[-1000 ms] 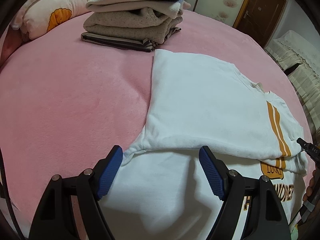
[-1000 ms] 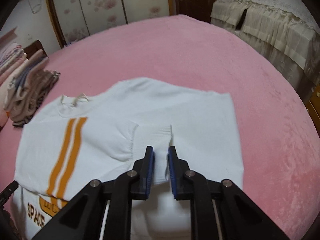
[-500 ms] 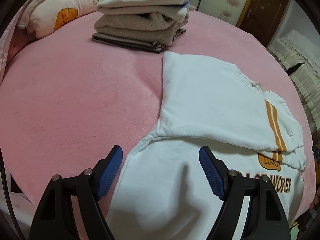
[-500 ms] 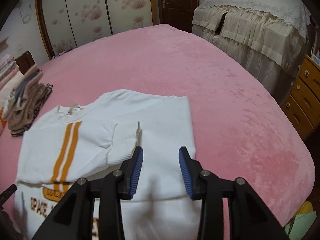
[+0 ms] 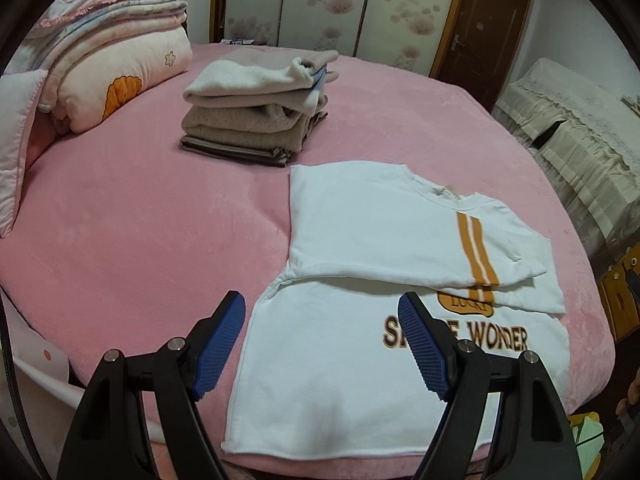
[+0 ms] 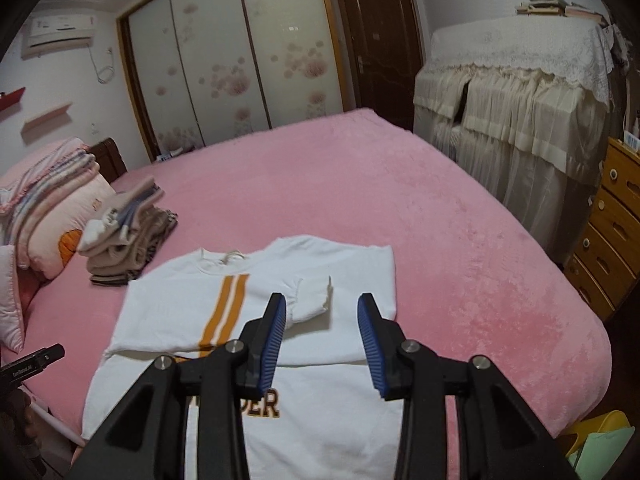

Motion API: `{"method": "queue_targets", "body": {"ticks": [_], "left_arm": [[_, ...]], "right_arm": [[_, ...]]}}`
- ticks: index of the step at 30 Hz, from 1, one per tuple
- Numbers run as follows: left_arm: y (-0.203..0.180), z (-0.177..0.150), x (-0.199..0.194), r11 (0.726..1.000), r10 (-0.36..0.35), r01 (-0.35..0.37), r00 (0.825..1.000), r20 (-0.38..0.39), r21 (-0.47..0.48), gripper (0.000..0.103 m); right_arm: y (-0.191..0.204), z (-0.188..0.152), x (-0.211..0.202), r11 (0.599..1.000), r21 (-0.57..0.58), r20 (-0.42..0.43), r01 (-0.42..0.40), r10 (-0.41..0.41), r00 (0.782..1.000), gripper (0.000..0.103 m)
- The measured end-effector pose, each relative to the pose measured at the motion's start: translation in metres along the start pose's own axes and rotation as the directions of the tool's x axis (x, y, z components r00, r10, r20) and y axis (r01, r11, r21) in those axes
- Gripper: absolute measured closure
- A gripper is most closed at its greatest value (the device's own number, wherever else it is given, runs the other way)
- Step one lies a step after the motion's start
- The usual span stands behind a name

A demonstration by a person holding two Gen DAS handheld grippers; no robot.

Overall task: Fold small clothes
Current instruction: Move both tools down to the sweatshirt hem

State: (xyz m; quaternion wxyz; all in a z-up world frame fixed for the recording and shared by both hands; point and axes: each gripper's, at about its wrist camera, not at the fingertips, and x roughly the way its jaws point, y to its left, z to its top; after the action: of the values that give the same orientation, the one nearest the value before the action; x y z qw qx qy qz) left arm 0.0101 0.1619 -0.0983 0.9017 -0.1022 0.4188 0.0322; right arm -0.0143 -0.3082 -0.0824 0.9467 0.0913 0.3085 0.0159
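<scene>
A white sweatshirt (image 5: pixel 360 380) with orange stripes and dark lettering lies flat on the pink bed, near its front edge. Both sleeves are folded across the chest. It also shows in the right wrist view (image 6: pixel 328 420). My left gripper (image 5: pixel 322 344) is open and empty, raised above the shirt's lower left part. My right gripper (image 6: pixel 322 340) is open and empty, raised above the shirt's middle, just short of the folded sleeve cuff (image 6: pixel 312 300).
A stack of folded clothes (image 5: pixel 260 116) sits on the bed (image 5: pixel 140 220) behind the shirt. Pillows and folded quilts (image 5: pixel 100 64) lie at the far left. A lace-covered cabinet (image 6: pixel 520 120) and wooden drawers (image 6: pixel 612 224) stand right of the bed.
My right gripper let go of the sleeve cuff, opened, and pulled back and up. My left gripper also drew back and up, staying open. The sleeves now rest folded across the shirt.
</scene>
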Motion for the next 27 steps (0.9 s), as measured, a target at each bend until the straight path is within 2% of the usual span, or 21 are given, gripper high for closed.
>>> {"method": "queue_targets", "body": {"ticks": [3,5,9,12,15,16,18,22,27], "left_arm": [[0.004,-0.008,-0.012,1.000,-0.020,0.020,1.000,0.001,-0.009,0.025],[0.009,-0.015,-0.018,0.999,-0.036,0.036,0.999,0.001,-0.014,0.025],[0.014,-0.032,-0.024,0.999,-0.031,0.031,0.999,0.010,0.018,0.025],[0.017,-0.042,-0.028,0.998,-0.047,0.046,0.998,0.036,0.042,0.025],[0.018,-0.049,-0.029,0.995,-0.059,0.054,0.996,0.060,0.082,0.025],[0.018,-0.052,-0.027,0.993,-0.061,0.055,0.997,0.053,0.101,0.025],[0.017,-0.055,-0.019,0.991,-0.055,0.052,0.998,0.024,0.121,0.022],[0.025,-0.067,0.007,0.990,-0.090,0.098,0.993,-0.076,0.101,0.020],[0.046,-0.089,0.045,0.995,-0.089,0.097,0.978,-0.190,0.031,0.020]], "right_arm": [[0.005,-0.007,-0.022,0.997,-0.066,0.051,-0.030,0.033,0.998,0.065],[0.006,-0.014,-0.031,0.995,-0.098,0.047,-0.028,0.033,0.998,0.065],[0.002,-0.034,-0.038,0.990,-0.132,-0.042,-0.055,0.050,0.998,0.065],[-0.002,-0.051,-0.042,0.987,-0.157,-0.072,-0.019,0.008,0.997,0.064],[-0.012,-0.063,-0.049,0.987,-0.155,-0.076,-0.031,0.020,0.997,0.050],[-0.012,-0.066,-0.051,0.987,-0.158,-0.073,-0.023,0.011,0.997,0.050],[-0.017,-0.072,-0.051,0.983,-0.181,-0.089,-0.011,-0.006,0.996,0.050],[-0.029,-0.089,-0.039,0.981,-0.196,-0.157,-0.011,-0.020,0.987,0.050],[-0.062,-0.124,-0.009,0.993,-0.111,-0.314,-0.036,-0.001,0.949,0.050]]}}
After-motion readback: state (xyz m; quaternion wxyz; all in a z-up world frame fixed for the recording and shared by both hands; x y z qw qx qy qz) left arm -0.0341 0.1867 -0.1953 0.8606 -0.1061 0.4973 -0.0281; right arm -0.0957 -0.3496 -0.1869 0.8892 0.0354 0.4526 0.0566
